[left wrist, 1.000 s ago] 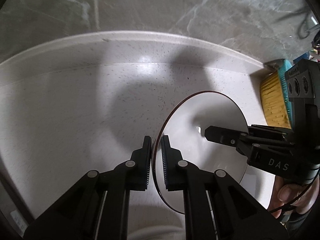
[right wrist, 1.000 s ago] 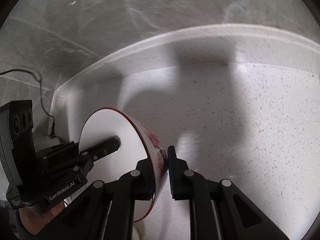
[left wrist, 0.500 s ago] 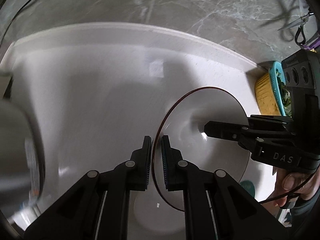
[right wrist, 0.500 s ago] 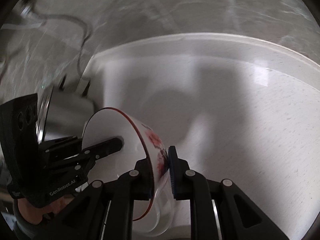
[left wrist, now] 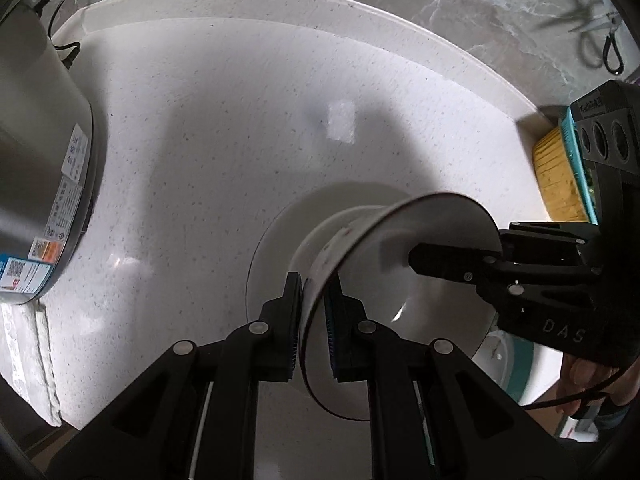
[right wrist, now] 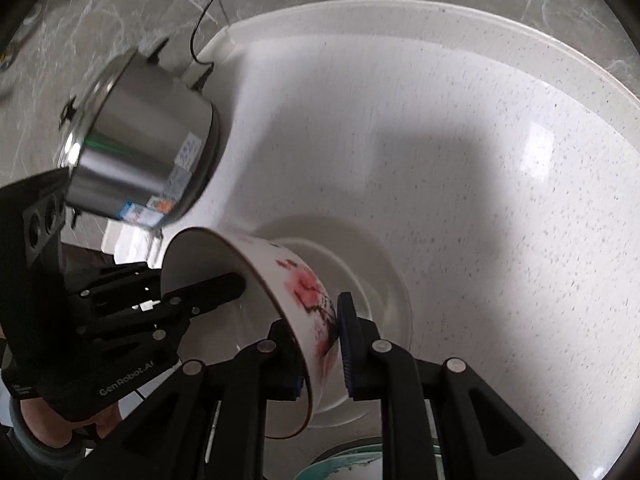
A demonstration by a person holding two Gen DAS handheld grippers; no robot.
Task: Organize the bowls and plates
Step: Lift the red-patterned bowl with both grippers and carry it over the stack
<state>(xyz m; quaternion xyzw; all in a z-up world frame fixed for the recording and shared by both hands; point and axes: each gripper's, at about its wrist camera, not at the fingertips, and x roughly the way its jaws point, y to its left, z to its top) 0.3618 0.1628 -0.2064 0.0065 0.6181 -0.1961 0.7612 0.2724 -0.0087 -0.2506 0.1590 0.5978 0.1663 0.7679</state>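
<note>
I hold the bowl [left wrist: 400, 264] by its rim with both tools: my left gripper [left wrist: 312, 320] and right gripper [right wrist: 320, 340] are clamped on opposite sides, above the white plate [right wrist: 384, 276]. If one grip slips, the tilted bowl may fall and chip the plate.

right claw [right wrist: 320, 344] clamps bowl [right wrist: 296, 280] rim | left claw [right wrist: 224, 286] inside bowl | white plate [right wrist: 384, 272] beneath

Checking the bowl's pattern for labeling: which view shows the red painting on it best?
Right wrist view: the bowl turns its outer wall to the camera, so the red painting is plain beside the right gripper. Left wrist view shows mainly the bowl's white inside and only a few red specks.
</note>
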